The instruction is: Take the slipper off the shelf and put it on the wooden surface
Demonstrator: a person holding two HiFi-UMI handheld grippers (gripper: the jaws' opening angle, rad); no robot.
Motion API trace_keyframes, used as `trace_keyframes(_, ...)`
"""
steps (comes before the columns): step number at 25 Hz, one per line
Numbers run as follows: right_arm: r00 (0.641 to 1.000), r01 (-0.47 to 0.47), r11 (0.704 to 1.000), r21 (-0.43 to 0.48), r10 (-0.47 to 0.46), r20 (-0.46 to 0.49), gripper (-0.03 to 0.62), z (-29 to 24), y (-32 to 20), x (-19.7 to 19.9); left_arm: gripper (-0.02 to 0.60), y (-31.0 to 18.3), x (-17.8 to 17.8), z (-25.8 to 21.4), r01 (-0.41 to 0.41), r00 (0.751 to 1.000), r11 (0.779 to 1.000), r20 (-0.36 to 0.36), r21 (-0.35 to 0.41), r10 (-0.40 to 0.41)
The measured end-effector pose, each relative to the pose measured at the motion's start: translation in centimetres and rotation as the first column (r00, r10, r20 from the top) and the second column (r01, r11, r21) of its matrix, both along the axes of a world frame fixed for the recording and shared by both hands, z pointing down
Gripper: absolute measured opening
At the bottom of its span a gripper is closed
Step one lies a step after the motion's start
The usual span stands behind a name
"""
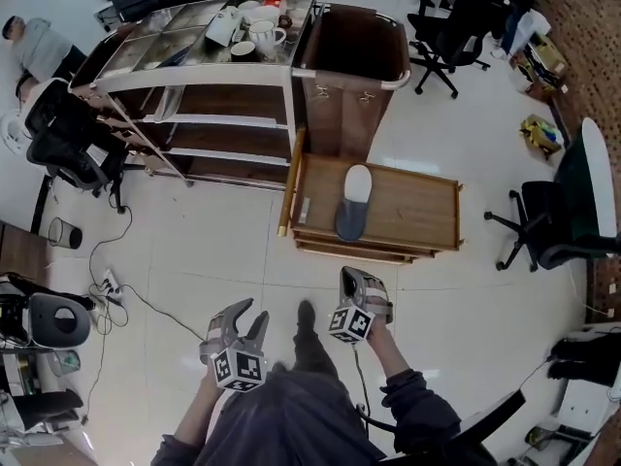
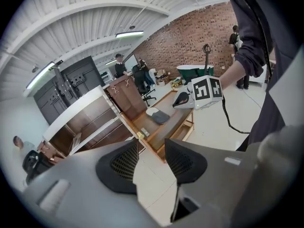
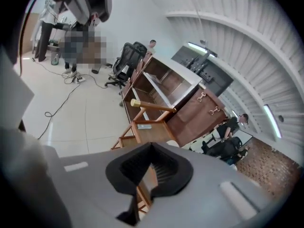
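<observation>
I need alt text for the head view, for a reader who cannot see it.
A slipper lies on a low wooden stand, beside a shelf cart with cups on top. Nearer the camera, a person holds two grippers clear of it: the left gripper open, the right gripper shut, both empty.

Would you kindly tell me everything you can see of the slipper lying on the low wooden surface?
The slipper is a single open-heeled one, with a grey upper over the toe and a pale footbed behind it. It lies flat, sole down, on the wooden surface, with its toe towards that surface's near edge. Only the wood touches it.
</observation>
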State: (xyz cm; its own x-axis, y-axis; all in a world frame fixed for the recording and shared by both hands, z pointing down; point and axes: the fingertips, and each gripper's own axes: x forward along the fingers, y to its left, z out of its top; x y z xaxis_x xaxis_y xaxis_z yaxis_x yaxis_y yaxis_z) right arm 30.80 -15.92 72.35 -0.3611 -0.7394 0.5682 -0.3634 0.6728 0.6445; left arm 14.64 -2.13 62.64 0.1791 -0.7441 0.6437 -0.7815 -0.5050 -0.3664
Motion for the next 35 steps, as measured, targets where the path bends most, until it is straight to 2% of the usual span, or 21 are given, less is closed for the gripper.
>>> trace_keyframes(6, 0.997, -0.069, 0.998, 0.009, 0.069, 0.026, 0.003, -3.7, 11.4, 2.5, 0.192, 7.5, 3.8, 0.4, -0.109, 0.993, 0.994, -0.049, 0.020, 0.109)
trace_keyframes(10, 0.992, -0.122, 0.993, 0.001, 0.122, 0.034, 0.002, -5.2, 19.2, 4.3, 0.192, 13.6, 5.4, 0.4, -0.129, 0.989, 0.991, -0.075, 0.024, 0.131)
trace_keyframes(17, 0.988, -0.145, 0.989, 0.006, 0.144, 0.061, 0.002, -8.2, 29.9, 6.0, 0.192, 22.7, 8.8, 0.3, -0.174, 0.980, 0.985, -0.090, 0.021, 0.175)
trace_keyframes(25, 0.988, -0.135, 0.990, 0.029, 0.132, 0.084, 0.002, -10.4, 34.3, 6.6, 0.190, 25.7, 10.5, -0.4, -0.189, 0.977, 0.982, -0.096, 0.027, 0.191)
trace_keyframes(35, 0.985, -0.154, 0.983, 0.102, 0.144, 0.091, 0.002, -14.6, 34.4, 9.5, 0.189, 25.3, 12.9, -2.1, -0.204, 0.974, 0.977, -0.086, 0.068, 0.210)
